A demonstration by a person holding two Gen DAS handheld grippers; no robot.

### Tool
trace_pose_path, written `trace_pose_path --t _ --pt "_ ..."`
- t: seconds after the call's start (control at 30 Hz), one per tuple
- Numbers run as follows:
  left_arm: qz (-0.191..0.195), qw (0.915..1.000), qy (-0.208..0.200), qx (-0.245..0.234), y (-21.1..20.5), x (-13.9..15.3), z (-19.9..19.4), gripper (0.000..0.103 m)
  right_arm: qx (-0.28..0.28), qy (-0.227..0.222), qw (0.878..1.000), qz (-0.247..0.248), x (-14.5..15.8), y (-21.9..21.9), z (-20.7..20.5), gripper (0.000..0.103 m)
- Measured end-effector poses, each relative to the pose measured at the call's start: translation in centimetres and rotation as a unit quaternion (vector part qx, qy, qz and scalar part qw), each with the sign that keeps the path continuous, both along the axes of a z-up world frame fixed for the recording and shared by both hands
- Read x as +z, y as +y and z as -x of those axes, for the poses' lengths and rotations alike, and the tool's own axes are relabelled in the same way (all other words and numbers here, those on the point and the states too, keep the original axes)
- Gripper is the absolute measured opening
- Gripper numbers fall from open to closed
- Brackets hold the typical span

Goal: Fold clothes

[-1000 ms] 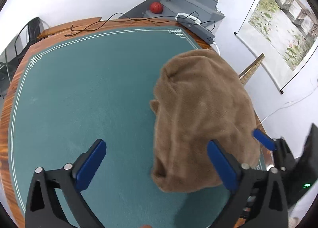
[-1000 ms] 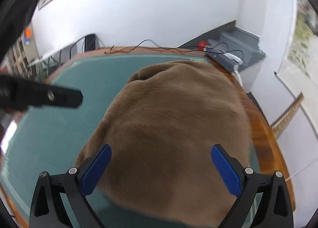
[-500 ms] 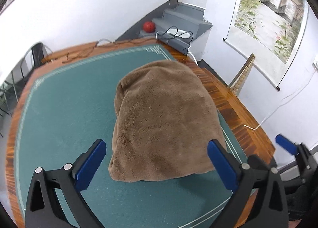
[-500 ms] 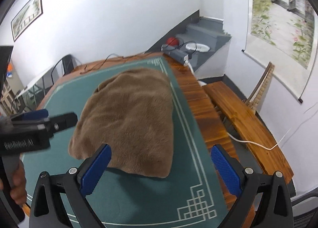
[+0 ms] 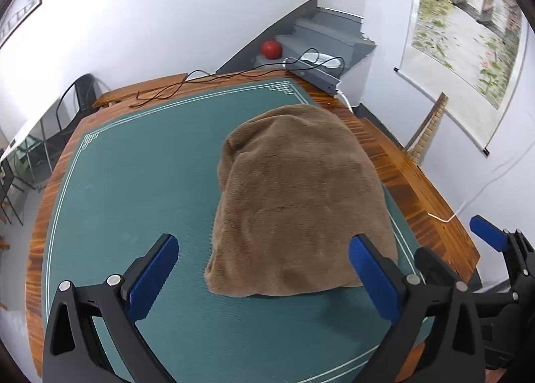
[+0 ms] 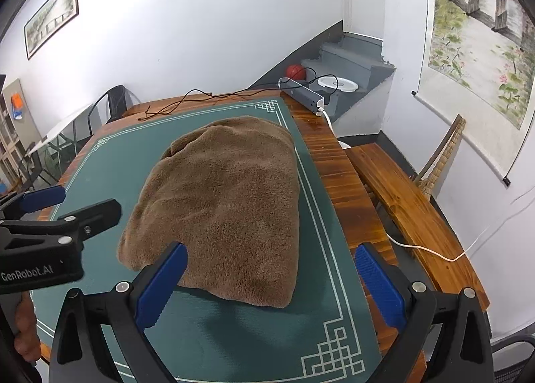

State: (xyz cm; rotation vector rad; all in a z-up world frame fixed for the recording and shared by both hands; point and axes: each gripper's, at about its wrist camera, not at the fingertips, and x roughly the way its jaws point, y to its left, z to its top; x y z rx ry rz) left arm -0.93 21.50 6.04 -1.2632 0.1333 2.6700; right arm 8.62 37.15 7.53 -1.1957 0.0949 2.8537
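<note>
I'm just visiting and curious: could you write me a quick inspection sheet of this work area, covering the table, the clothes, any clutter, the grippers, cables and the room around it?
Surface: wooden table with a green mat.
Job's things: one brown fleece garment, folded into a bundle on the mat.
Clutter: nothing seen on the mat besides the garment.
Grippers: left hand-held gripper and right hand-held gripper both open, holding nothing, above the near edge.
Cables: thin black cable on the far edge; power strip with a white cord.
Surroundings: grey steps, red ball, wall scroll, wooden bench.

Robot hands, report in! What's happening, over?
Left gripper open, right gripper open, both empty. Brown garment folded on green mat. Nothing in the way.
</note>
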Motion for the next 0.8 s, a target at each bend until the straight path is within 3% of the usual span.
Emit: trace_pose_path --t 0.3,0.8 --pt "0.009 0.9997 0.007 0.024 -0.93 0.02 0.19 0.102 -0.002 -0.003 1.0 0.002 -0.28 -0.16 0.21 0.102" --pt "-0.002 0.9997 -0.007 0.023 -1.07 -0.32 -0.31 0.102 0.007 -0.006 1.0 0.001 -0.16 -0.45 0.12 0.102"
